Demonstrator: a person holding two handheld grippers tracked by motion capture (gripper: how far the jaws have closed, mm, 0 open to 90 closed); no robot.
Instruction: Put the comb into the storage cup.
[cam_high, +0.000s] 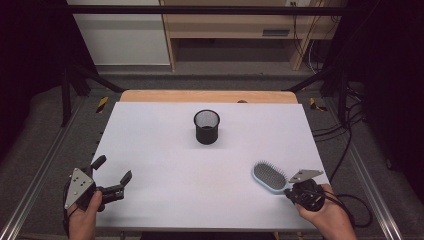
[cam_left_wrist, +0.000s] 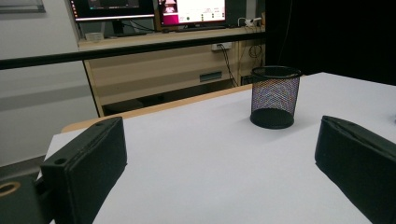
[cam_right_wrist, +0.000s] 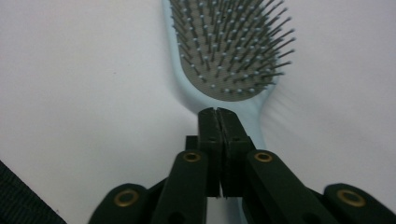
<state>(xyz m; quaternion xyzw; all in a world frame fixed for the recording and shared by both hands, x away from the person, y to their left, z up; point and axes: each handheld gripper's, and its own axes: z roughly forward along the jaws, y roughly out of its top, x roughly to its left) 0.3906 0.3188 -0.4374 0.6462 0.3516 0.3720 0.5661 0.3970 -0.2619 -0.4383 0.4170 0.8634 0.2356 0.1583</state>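
Your right gripper (cam_right_wrist: 215, 112) is clamped on the hairbrush (cam_high: 270, 177) handle; lift level toward the mesh cup (cam_high: 206, 126), left gripper (cam_high: 113, 173) spread apart.

Wide bare stretch of white table (cam_high: 165, 165) between the left gripper (cam_high: 114, 176) and the right gripper (cam_high: 295, 192); room to pass either way. Standing alone in the middle toward the far edge, a black mesh cup (cam_high: 206, 126), upright, well apart from both grippers, with free sheet all around it. Near the right front corner, a light-blue hairbrush (cam_high: 269, 177) lying bristles up, blocking the path just ahead of the right gripper. Handle possibly under those pressed-together jaws; hard to tell.
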